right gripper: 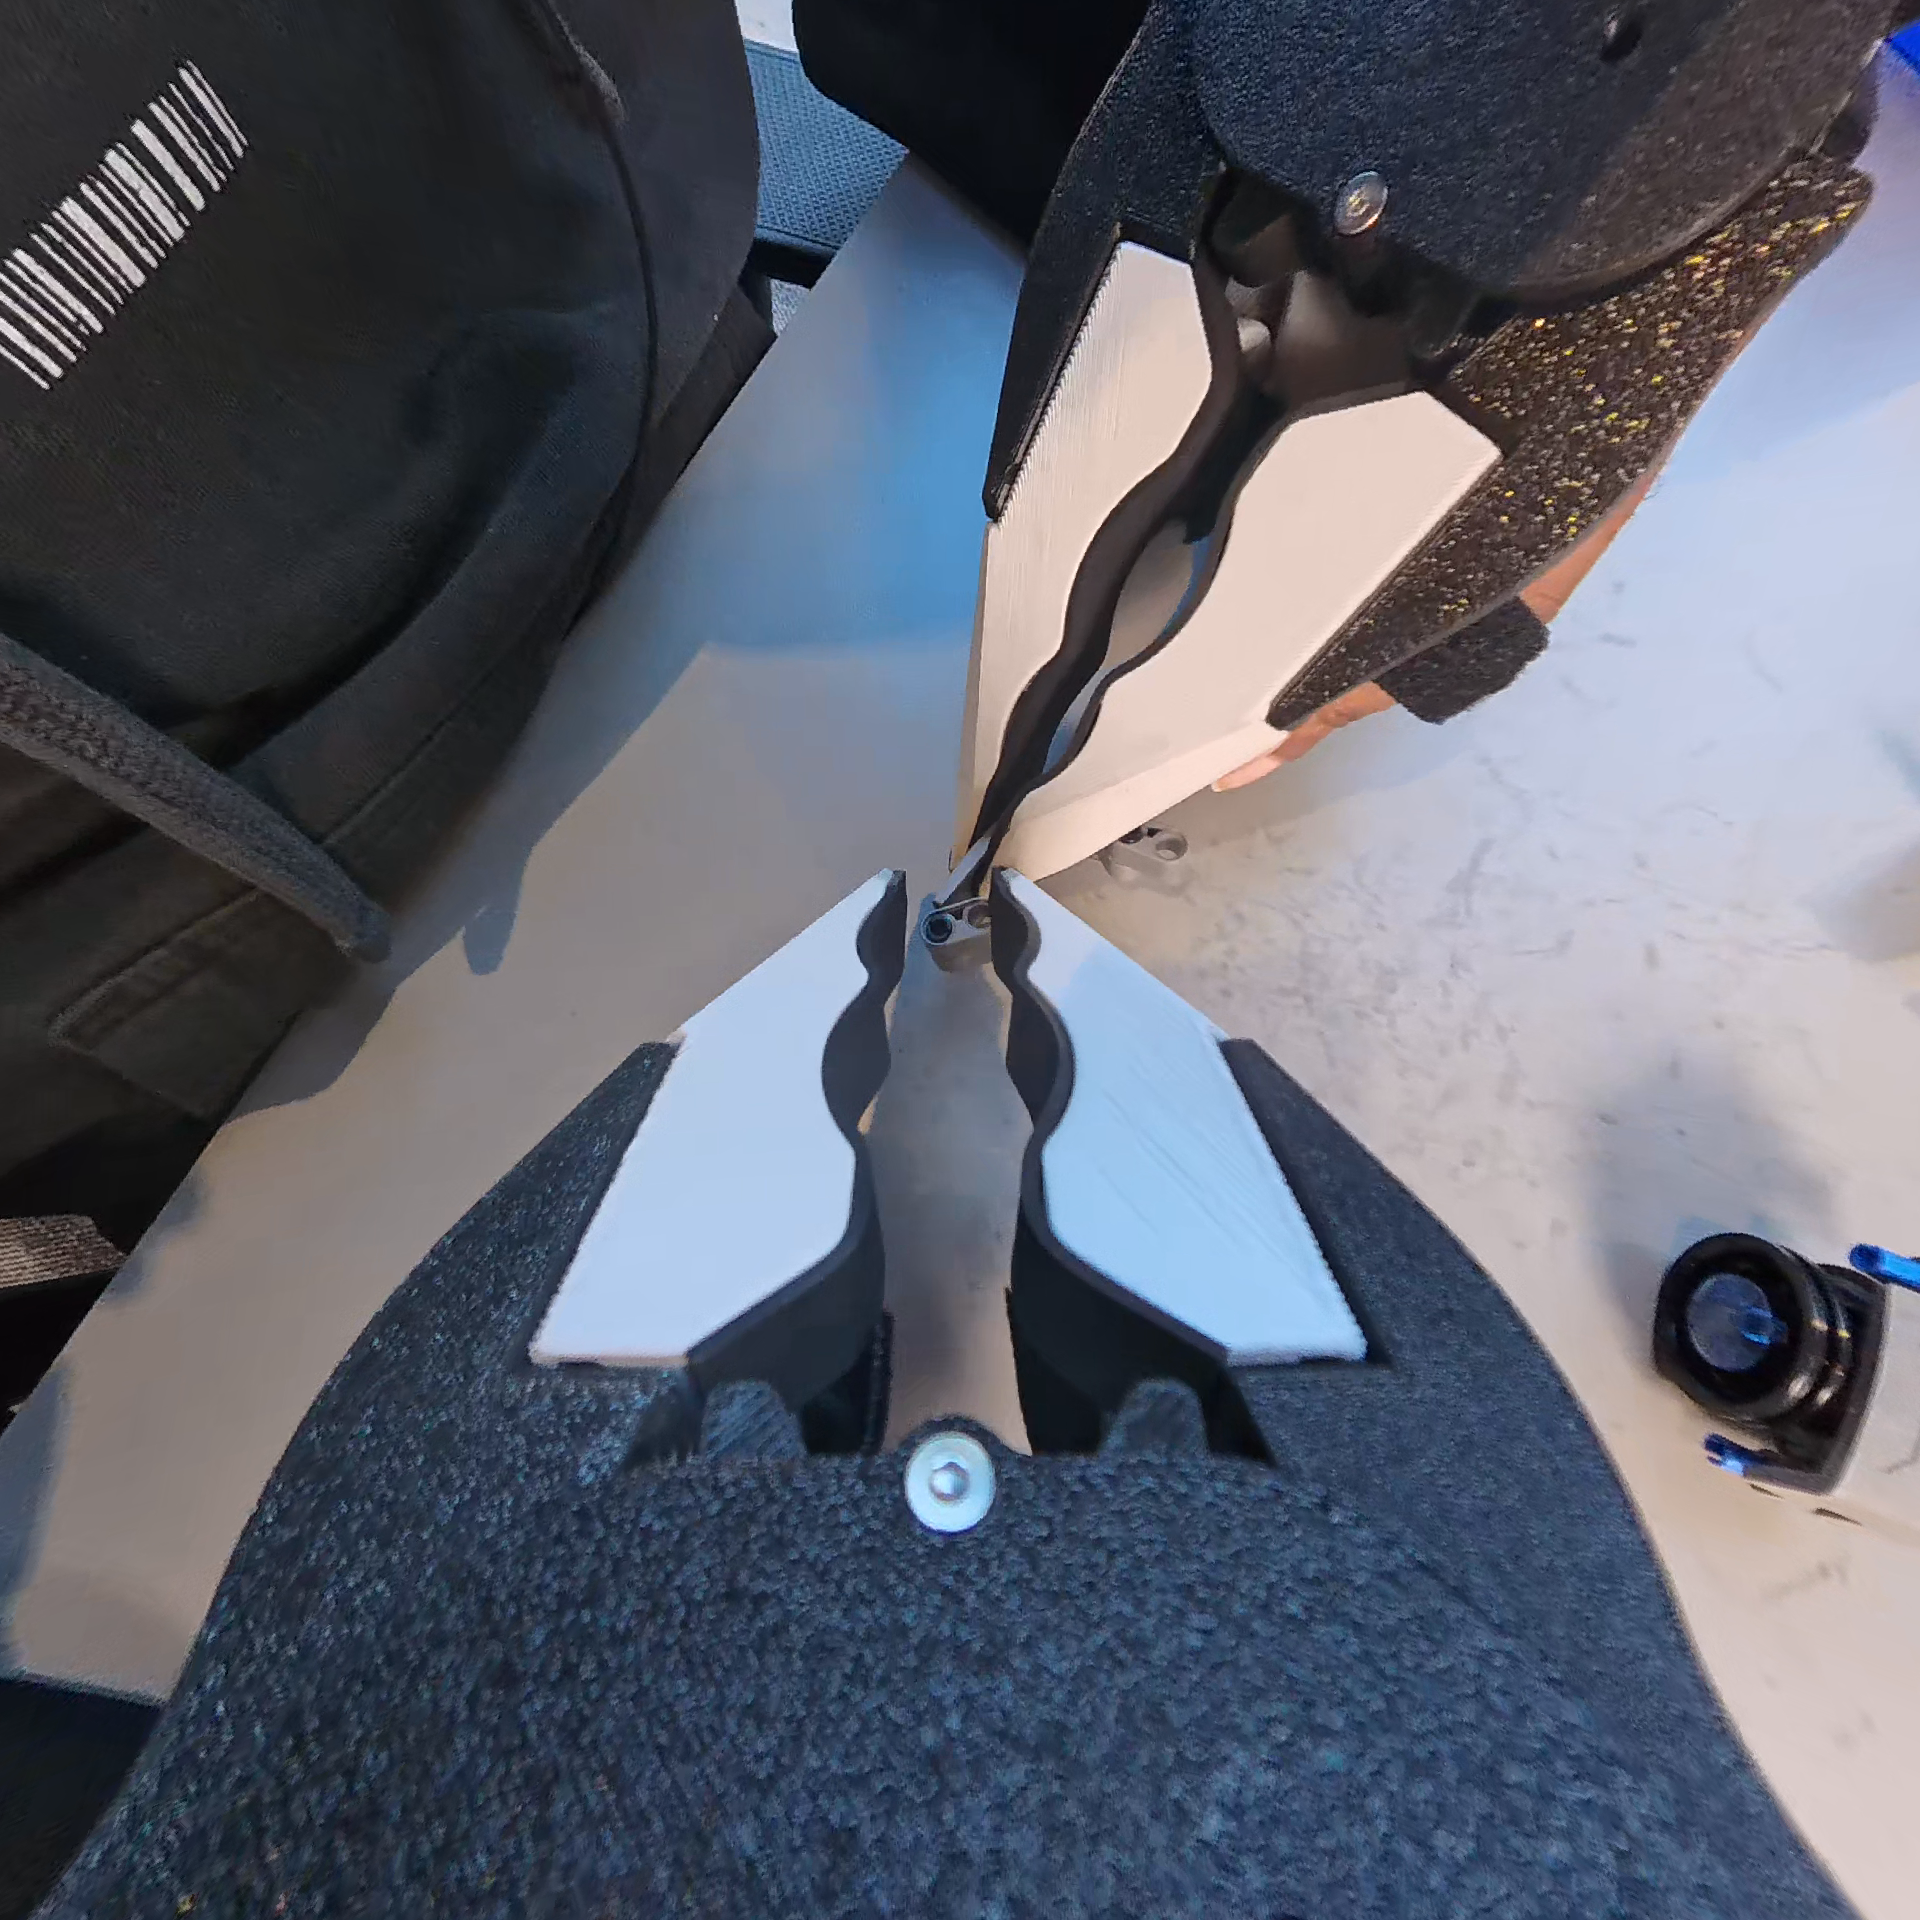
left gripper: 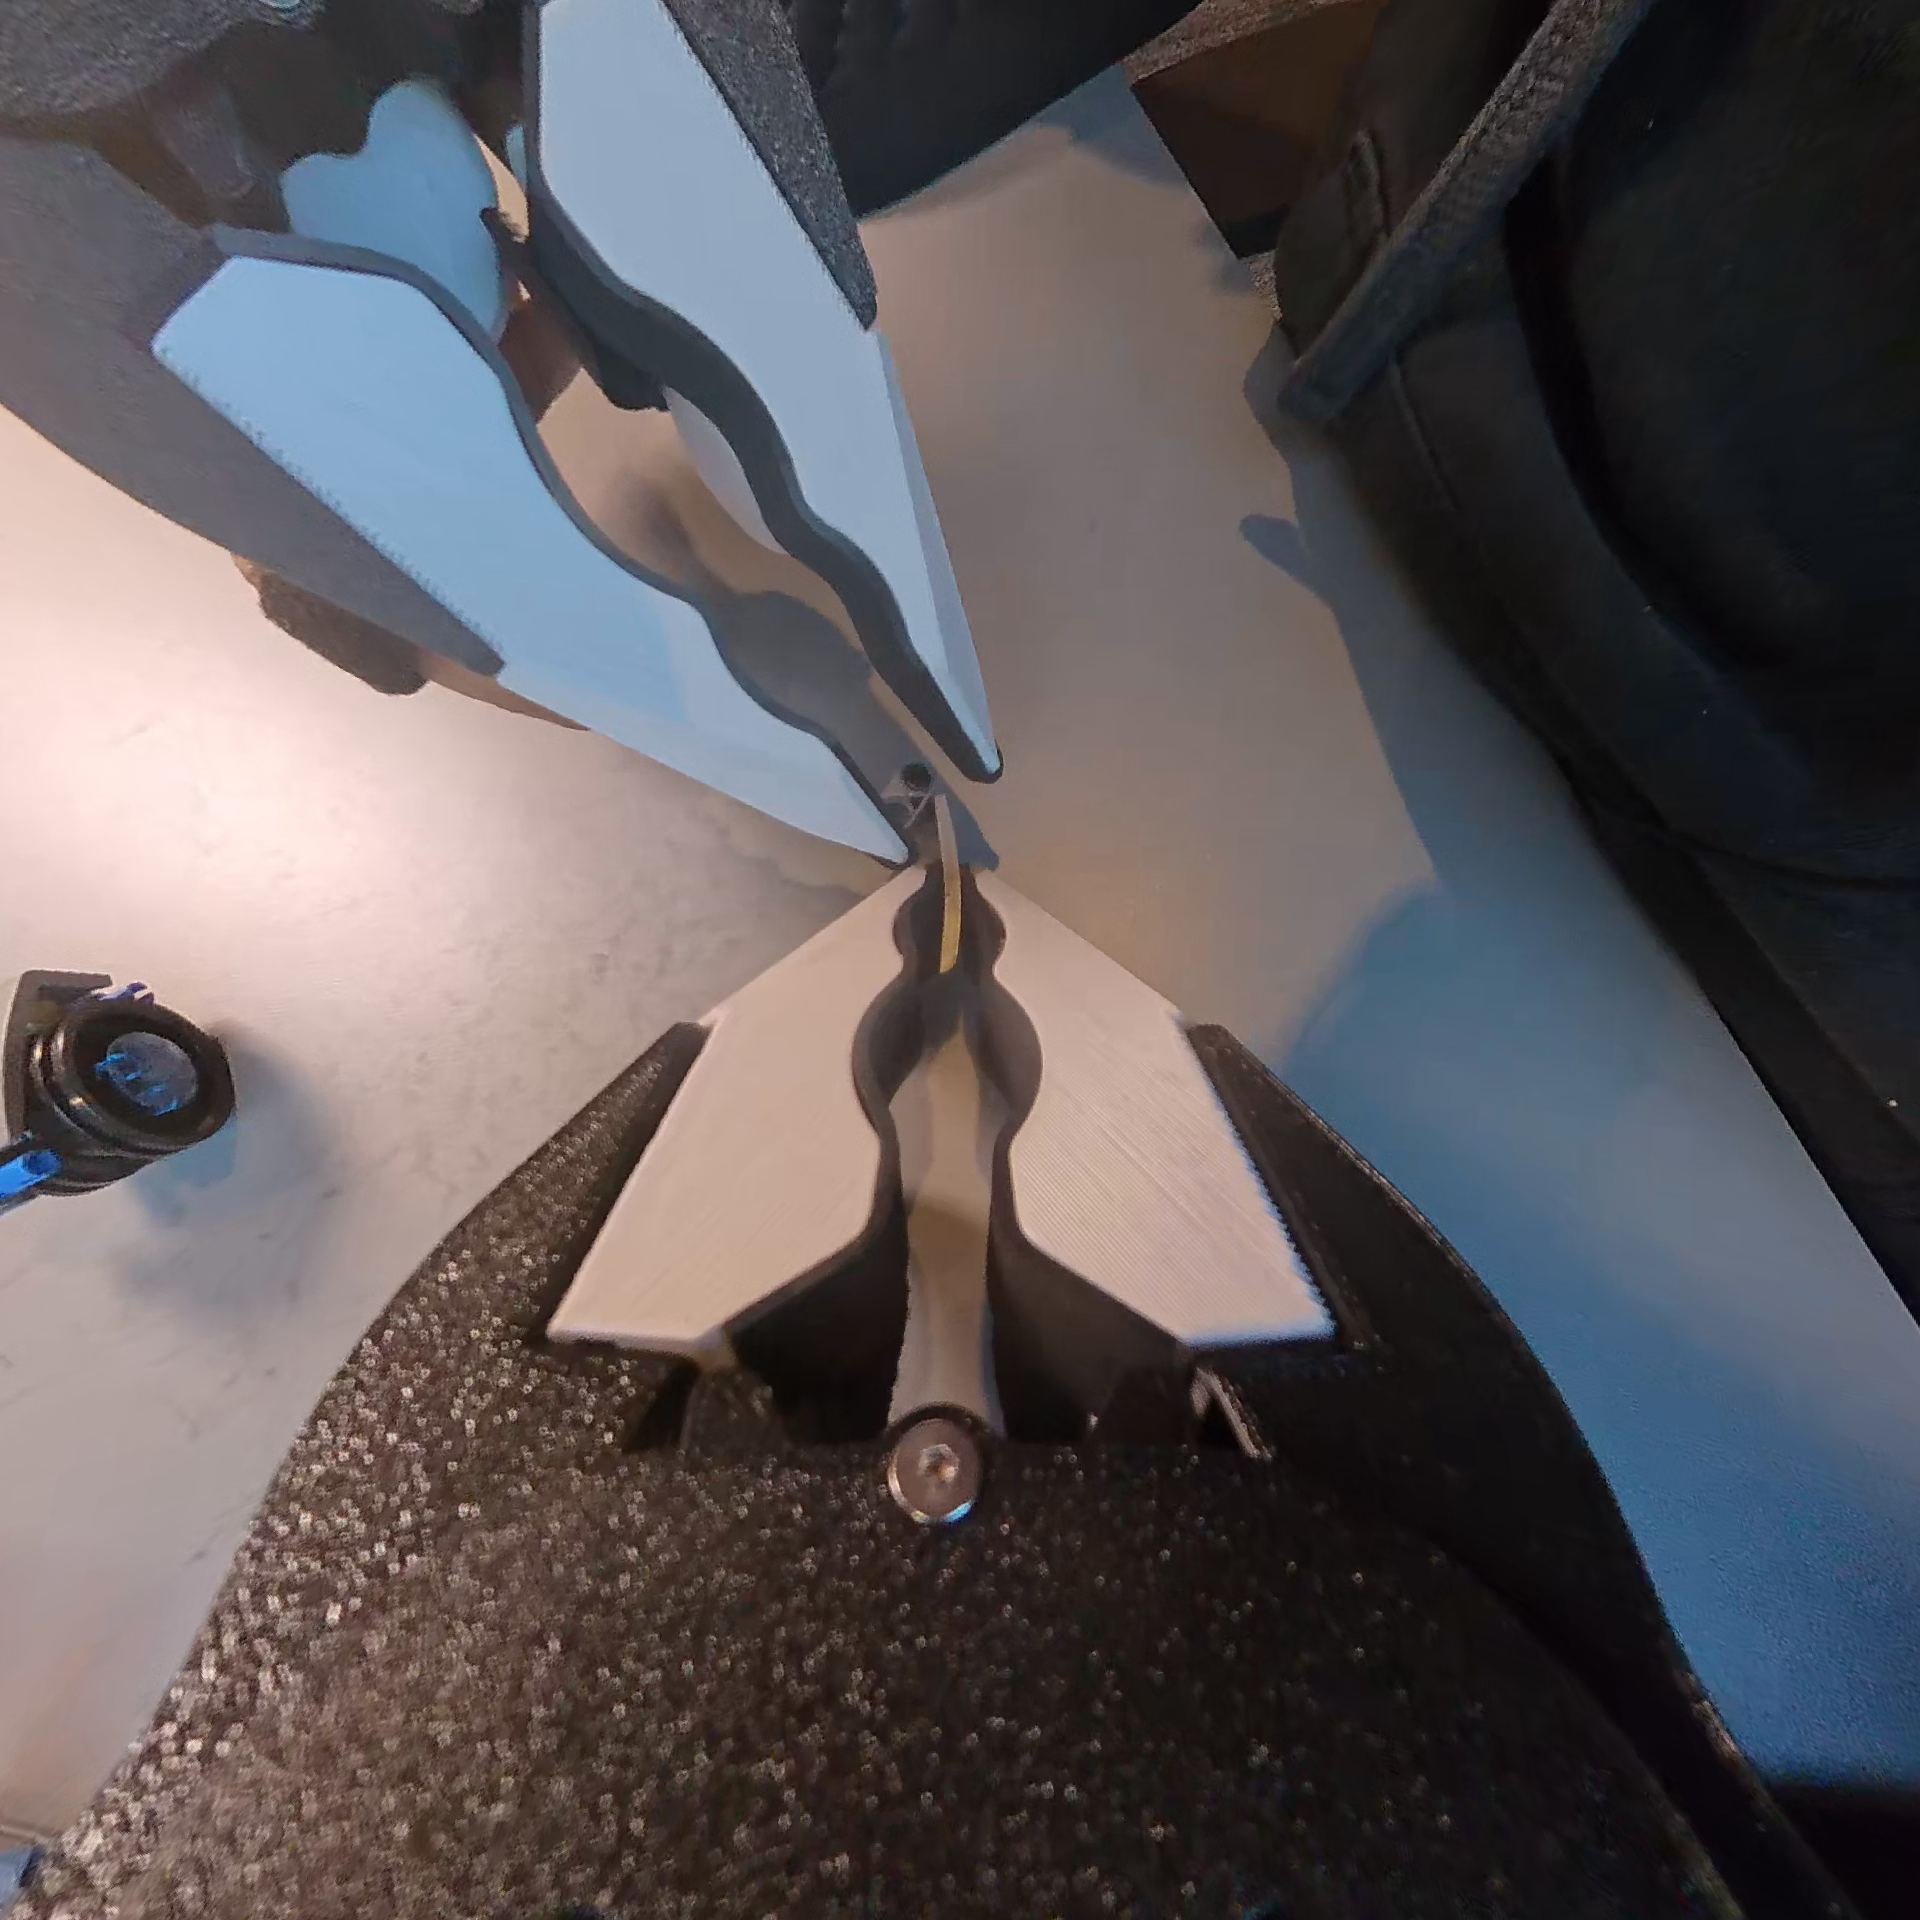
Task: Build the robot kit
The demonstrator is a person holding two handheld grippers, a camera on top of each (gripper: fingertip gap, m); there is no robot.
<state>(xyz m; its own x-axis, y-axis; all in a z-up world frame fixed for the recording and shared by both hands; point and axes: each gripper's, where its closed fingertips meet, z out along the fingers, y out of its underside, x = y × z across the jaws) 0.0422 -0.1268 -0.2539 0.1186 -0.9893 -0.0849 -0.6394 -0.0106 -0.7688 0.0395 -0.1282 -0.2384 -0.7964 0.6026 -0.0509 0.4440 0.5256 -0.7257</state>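
My left gripper [left gripper: 948,883] is shut on a small thin grey part with holes [left gripper: 947,920], which it holds just above the light table [left gripper: 312,831]. In the right wrist view the left gripper [right gripper: 977,847] comes down from the top, and the part's free end [right gripper: 954,925] sticks out below its tips. My right gripper [right gripper: 945,883] is open, with its two tips on either side of that free end, close to it but apart. In the left wrist view the right gripper [left gripper: 945,819] reaches in from the upper left.
A black lens-like object with blue fittings [right gripper: 1756,1340] lies on the table and also shows in the left wrist view [left gripper: 114,1091]. A black fabric bag [right gripper: 260,416] lies along the table edge [left gripper: 1662,416]. Another small grey part [right gripper: 1148,852] lies behind the left gripper. My two grippers' fingertips are within a few centimetres of each other.
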